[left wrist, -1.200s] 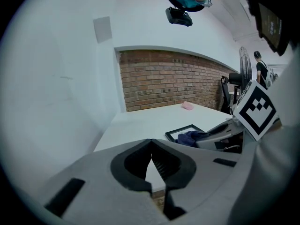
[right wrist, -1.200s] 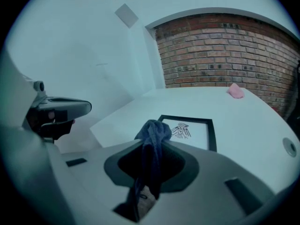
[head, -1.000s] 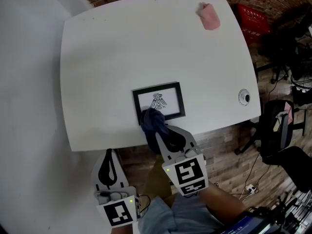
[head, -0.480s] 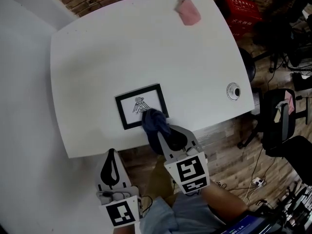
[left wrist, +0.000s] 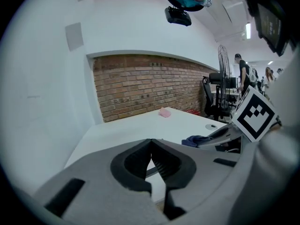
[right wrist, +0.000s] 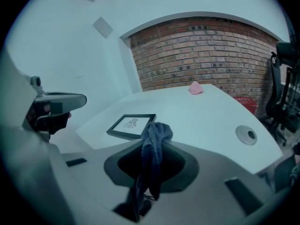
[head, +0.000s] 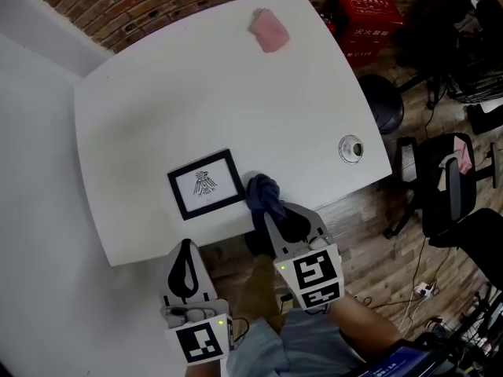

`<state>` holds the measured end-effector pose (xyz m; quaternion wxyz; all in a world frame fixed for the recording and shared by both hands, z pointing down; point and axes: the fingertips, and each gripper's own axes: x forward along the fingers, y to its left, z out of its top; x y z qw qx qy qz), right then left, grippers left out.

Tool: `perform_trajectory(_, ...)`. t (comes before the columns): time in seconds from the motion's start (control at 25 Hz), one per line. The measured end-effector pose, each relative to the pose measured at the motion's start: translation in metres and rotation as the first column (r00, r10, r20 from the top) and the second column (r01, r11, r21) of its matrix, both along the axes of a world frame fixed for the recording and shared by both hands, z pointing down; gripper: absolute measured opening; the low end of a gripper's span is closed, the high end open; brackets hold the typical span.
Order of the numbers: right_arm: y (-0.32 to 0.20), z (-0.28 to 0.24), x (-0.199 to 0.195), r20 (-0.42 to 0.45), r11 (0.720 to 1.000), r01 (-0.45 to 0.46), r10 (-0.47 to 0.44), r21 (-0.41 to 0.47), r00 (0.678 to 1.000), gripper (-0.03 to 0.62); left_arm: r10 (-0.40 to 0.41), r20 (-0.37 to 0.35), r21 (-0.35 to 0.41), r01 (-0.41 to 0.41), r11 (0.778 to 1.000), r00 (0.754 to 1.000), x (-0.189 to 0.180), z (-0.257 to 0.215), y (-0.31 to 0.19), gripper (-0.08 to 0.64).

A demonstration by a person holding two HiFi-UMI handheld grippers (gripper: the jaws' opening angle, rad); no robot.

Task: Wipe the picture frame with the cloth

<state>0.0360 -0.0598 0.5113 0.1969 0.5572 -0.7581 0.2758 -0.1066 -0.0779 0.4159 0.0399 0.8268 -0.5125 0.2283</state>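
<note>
The black picture frame (head: pixel 206 184) with a bird drawing lies flat on the white table (head: pixel 196 93), near its front edge. My right gripper (head: pixel 266 213) is shut on the dark blue cloth (head: pixel 263 194), whose bunched end sits just right of the frame's right side. In the right gripper view the cloth (right wrist: pixel 156 134) hangs between the jaws of the right gripper (right wrist: pixel 153 149), with the frame (right wrist: pixel 131 125) beyond it to the left. My left gripper (head: pixel 185 247) is held below the table's front edge, shut and holding nothing (left wrist: pixel 151 142).
A pink cloth (head: pixel 269 30) lies at the table's far side. A round cable grommet (head: pixel 350 148) sits near the right edge. Off the table to the right are a red crate (head: pixel 365 20) and office chairs (head: pixel 452 183) on the wood floor.
The right gripper has drawn the cloth rightward across the frame's glass and off its right side. The left gripper has stayed low by the table's edge.
</note>
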Motion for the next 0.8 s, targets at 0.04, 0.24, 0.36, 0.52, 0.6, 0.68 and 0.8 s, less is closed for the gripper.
perform_trajectory(0.04, 0.001, -0.004, 0.007, -0.004, 1.0, -0.008, 0.008, 0.006, 1.0, 0.072, 0.002, -0.006, 0.002, -0.002, 1.0, 1.0, 0.006, -0.004, 0.0, 0.009)
perform_trajectory(0.24, 0.001, -0.037, 0.038, -0.026, 0.997, -0.038, 0.04, 0.061, 0.999, 0.072, 0.016, -0.034, 0.034, -0.014, 0.999, 0.999, 0.032, -0.032, -0.001, 0.009)
perform_trajectory(0.36, -0.003, -0.067, 0.053, -0.043, 0.991, -0.048, 0.053, 0.122, 0.998, 0.072, 0.023, -0.048, 0.087, -0.019, 0.996, 0.999, 0.044, -0.057, -0.003, 0.009)
perform_trajectory(0.52, -0.017, -0.114, 0.073, -0.066, 0.971, -0.046, 0.063, 0.236, 0.996, 0.072, 0.015, -0.074, 0.179, -0.002, 0.984, 0.997, 0.056, -0.095, -0.011, 0.009)
perform_trajectory(0.6, -0.02, -0.14, 0.075, -0.071, 0.957, -0.046, 0.069, 0.287, 0.995, 0.074, 0.014, -0.084, 0.218, 0.005, 0.976, 0.996, 0.057, -0.115, -0.013, 0.009)
perform_trajectory(0.68, -0.024, -0.165, 0.075, -0.077, 0.94, -0.041, 0.071, 0.338, 0.994, 0.072, 0.013, -0.097, 0.258, 0.013, 0.966, 0.995, 0.056, -0.136, -0.016, 0.009)
perform_trajectory(0.8, -0.03, -0.202, 0.074, -0.083, 0.91, -0.032, 0.072, 0.412, 0.994, 0.072, 0.016, -0.117, 0.318, 0.022, 0.948, 0.993, 0.057, -0.169, -0.022, 0.009)
